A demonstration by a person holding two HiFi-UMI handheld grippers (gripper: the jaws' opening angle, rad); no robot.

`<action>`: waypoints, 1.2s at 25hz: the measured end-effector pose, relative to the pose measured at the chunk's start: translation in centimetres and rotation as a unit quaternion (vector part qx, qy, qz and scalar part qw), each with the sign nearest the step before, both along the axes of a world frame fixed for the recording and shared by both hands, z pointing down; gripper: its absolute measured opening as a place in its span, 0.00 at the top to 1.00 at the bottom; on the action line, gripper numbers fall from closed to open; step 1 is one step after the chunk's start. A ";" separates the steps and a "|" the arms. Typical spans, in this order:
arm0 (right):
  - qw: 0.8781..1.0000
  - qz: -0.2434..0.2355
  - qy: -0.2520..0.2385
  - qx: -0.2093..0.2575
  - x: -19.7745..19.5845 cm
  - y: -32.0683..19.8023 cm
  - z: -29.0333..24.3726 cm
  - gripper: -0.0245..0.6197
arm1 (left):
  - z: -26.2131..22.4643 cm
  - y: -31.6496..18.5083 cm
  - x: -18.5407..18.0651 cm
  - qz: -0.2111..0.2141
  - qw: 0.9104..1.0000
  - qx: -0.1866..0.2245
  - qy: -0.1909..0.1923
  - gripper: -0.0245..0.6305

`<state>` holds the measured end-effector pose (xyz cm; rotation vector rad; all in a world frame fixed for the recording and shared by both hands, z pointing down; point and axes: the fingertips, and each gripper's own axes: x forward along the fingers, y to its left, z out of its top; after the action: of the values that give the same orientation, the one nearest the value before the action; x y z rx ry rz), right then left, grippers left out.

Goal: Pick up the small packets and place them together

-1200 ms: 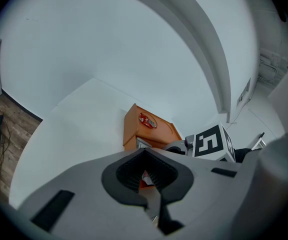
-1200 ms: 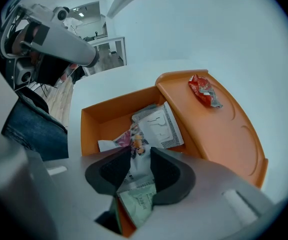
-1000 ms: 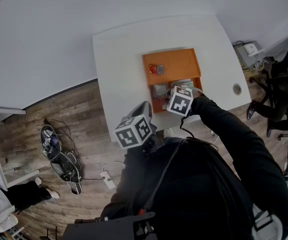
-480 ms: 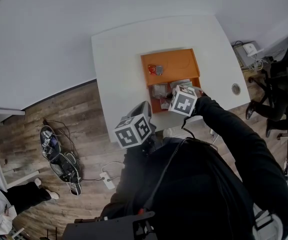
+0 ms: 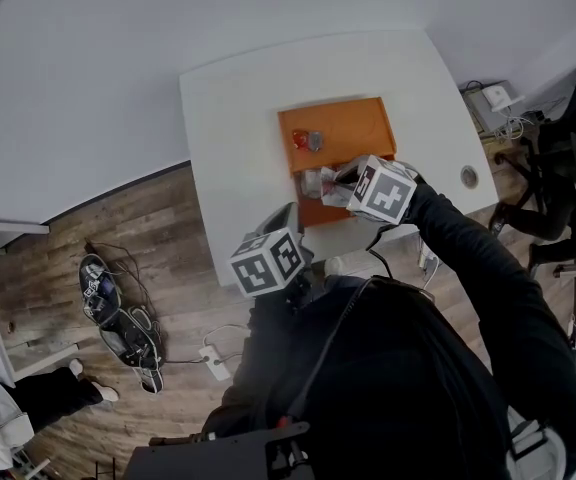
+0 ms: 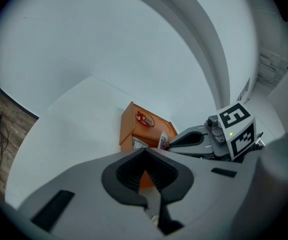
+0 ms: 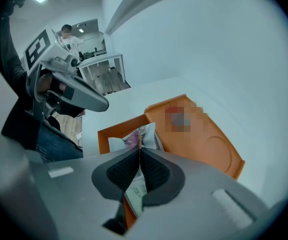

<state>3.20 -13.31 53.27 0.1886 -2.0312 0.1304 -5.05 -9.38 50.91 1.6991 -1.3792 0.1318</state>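
The left gripper (image 6: 144, 153) hangs back, jaws clenched on nothing. The right gripper (image 7: 140, 149), the nearer one, pinches a small packet (image 7: 146, 133) above the orange tray (image 7: 219, 154). The red packets (image 5: 303, 140) lie ahead of it, in the far compartment.

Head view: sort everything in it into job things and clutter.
Job:
- tray
- red packet
- loose packets in the tray's near compartment
- right gripper, jaws just closed on the held packet

Clutter:
- shoes on the floor
- power strip
- grommet in the table
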 end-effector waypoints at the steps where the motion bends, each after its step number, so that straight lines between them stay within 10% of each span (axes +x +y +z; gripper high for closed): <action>1: 1.000 0.005 -0.004 0.005 0.1 -0.6 -0.5 0.95 | 0.0 0.0 0.0 0.000 1.000 0.000 0.001 0.96; 14: 0.993 0.093 -0.043 0.057 0.7 -10.6 -5.5 0.94 | 0.2 0.1 -0.5 -0.008 1.000 -0.002 0.002 0.96; 30: 0.994 0.093 0.010 0.061 0.4 -13.0 -2.7 0.94 | 0.2 0.0 -1.1 -0.015 1.000 -0.002 -0.005 0.96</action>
<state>3.59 -26.36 50.52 0.4548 -1.9996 0.1189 -6.16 -9.37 51.16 1.6770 -1.4094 0.1253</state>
